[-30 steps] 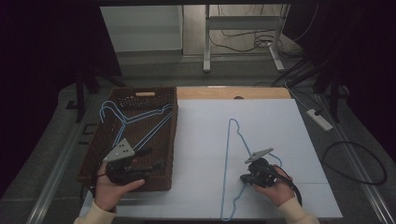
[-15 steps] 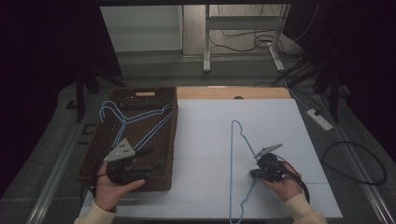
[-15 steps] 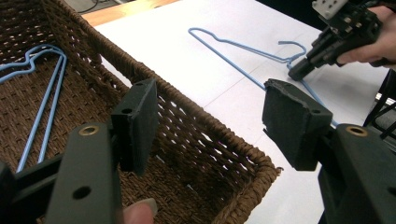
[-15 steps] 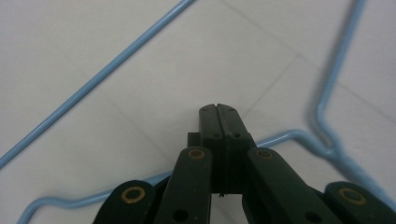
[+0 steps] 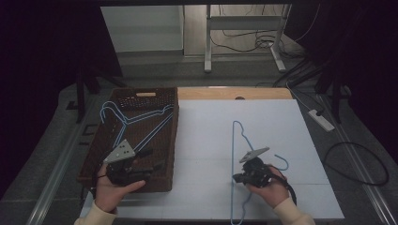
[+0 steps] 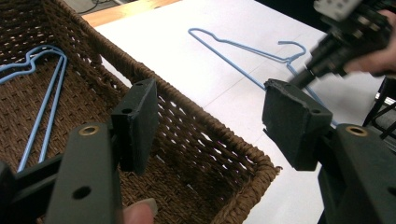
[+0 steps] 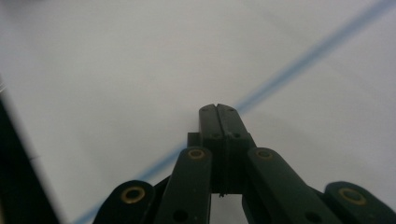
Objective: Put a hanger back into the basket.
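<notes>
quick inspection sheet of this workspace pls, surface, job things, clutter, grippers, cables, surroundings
surface: white table, wooden strip along its far edge.
job's things: blue hanger flat on the table; more blue hangers in the wicker basket at the table's left.
clutter: nothing seen.
grippers: right hand-held gripper shut on the blue hanger's wire; left hand-held gripper open above the basket's near corner.
cables: loop of black cable on the floor to the right, power strip beside the table.
surroundings: dark room, metal stand legs beyond the table.
</notes>
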{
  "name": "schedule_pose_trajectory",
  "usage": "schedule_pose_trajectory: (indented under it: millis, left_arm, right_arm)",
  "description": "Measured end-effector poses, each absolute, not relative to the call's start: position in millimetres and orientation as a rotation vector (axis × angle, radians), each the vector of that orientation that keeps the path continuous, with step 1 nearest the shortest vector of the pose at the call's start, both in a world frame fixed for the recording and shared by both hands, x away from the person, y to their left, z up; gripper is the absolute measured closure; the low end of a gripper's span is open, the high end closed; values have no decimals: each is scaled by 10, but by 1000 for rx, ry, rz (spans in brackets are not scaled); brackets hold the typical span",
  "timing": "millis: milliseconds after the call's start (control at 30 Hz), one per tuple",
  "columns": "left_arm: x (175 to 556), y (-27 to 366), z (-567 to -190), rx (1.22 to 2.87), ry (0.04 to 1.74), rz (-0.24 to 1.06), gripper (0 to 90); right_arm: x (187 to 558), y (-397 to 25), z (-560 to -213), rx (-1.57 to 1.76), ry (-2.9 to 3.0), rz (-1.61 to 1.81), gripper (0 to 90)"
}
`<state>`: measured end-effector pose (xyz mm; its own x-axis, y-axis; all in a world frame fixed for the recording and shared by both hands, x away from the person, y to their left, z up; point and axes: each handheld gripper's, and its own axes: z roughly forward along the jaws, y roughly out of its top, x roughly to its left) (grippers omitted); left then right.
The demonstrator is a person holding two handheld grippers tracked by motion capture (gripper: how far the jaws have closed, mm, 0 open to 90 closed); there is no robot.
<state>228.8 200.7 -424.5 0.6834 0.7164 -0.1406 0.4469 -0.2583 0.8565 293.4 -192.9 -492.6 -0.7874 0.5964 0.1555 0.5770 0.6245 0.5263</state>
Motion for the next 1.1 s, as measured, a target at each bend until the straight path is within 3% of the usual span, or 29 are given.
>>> schedule_pose_trajectory:
  millis: [267, 500, 1100]
  left_arm:
    - [2284, 2003, -4244, 1904, 904, 339, 372]
    - [2278, 1990, -4242, 1908, 901, 340, 372]
    - [2301, 1977, -4266, 1913, 909, 334, 373]
  right_arm:
    - [2512, -1698, -5026, 860, 2949, 809, 900]
    - [2378, -1708, -5059, 827, 2972, 731, 900]
    - [2548, -2648, -4966, 1051, 2836, 591, 900]
